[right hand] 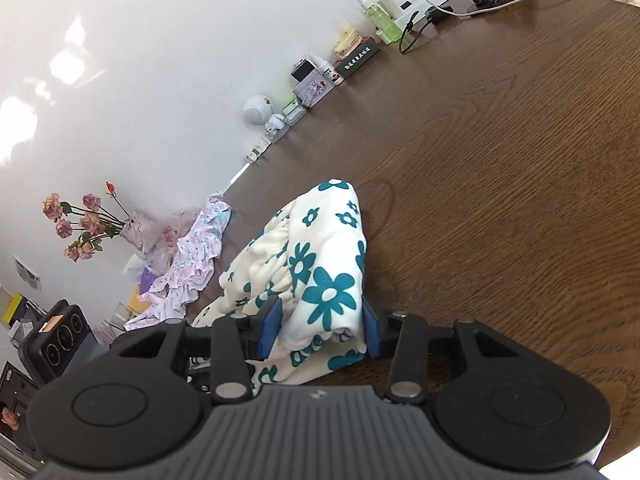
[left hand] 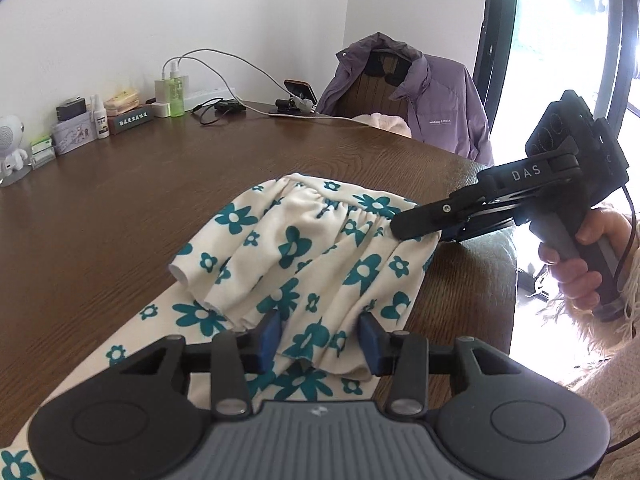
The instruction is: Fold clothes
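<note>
From my left gripper [left hand: 318, 336] I look across a brown wooden table [left hand: 120, 208] on which the floral garment [left hand: 304, 248] (cream cloth, teal flowers) lies bunched near the right-hand edge. Along the far wall stand a green spray bottle [left hand: 176, 92], chargers with white cables [left hand: 224, 60], a small tin [left hand: 74, 136] and a white round speaker [left hand: 12, 148]; a phone on a clip stand [left hand: 298, 96] sits farther right, before a chair draped with a purple jacket [left hand: 432, 100]. None of these touches the garment, and bare tabletop lies beyond it. The gathered waistband [left hand: 340, 208] faces away from my left camera, and the cloth runs lengthwise from there back toward me, a flat lower layer passing under the gripper. My left jaws stand apart with folds of cloth between the blue pads [left hand: 270, 330]; I cannot tell whether they press it. My right gripper [right hand: 320, 330], held in a hand [left hand: 584, 256], reaches the waistband's right end; its jaws likewise straddle a thick fold, grip uncertain. In the right wrist view, a pink frilled garment [right hand: 188, 264] and a vase of roses [right hand: 84, 220] lie left of the floral piece, apart from it.
</note>
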{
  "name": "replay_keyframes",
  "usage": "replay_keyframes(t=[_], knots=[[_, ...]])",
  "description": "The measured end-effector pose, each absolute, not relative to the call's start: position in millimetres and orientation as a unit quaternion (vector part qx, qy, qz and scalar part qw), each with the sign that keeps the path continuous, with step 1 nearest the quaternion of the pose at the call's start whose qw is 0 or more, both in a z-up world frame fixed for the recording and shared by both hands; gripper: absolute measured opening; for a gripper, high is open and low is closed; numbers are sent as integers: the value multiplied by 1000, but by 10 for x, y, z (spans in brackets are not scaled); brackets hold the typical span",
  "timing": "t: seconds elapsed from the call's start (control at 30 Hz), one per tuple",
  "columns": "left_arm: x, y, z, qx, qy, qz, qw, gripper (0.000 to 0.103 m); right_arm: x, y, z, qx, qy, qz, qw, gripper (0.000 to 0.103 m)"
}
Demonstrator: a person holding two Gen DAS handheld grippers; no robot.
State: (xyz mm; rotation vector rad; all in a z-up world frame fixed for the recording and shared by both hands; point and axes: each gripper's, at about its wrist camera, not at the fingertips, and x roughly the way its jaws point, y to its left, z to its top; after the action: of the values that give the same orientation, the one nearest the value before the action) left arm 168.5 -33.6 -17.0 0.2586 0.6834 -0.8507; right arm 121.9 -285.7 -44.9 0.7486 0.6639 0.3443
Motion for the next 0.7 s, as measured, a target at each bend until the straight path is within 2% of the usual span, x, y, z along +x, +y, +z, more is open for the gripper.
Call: replay_keyframes(t=[0.1, 0.13, 0.2, 0.27, 0.37, 0.5, 0.7], knots=[[1656, -391, -164, 135, 319, -396, 850, 41, 1222, -2718, -462, 359, 307, 148, 869, 42], [1644, -409, -162, 138, 318, -393, 851, 41, 1224, -2697, -468, 362, 306, 144, 869, 34], [1629, -444, -155, 137, 317, -387, 855, 42, 1214, -2711, -424, 354, 299, 146, 874, 24], [1603, -493, -125, 132, 313, -385, 858, 44, 1192, -2739, -334, 337, 287, 148, 884, 21], [1488, -510, -7, 135, 287, -384, 867, 45, 1136, -2748, -11, 242, 261, 127, 926, 20], [1399, -394, 112, 123, 279, -366, 879, 46, 1060, -2676, 467, 65, 226, 94, 967, 20], [1315, -183, 93, 107, 299, -321, 892, 46, 950, -2096, 762, -192, 188, 88, 959, 20]])
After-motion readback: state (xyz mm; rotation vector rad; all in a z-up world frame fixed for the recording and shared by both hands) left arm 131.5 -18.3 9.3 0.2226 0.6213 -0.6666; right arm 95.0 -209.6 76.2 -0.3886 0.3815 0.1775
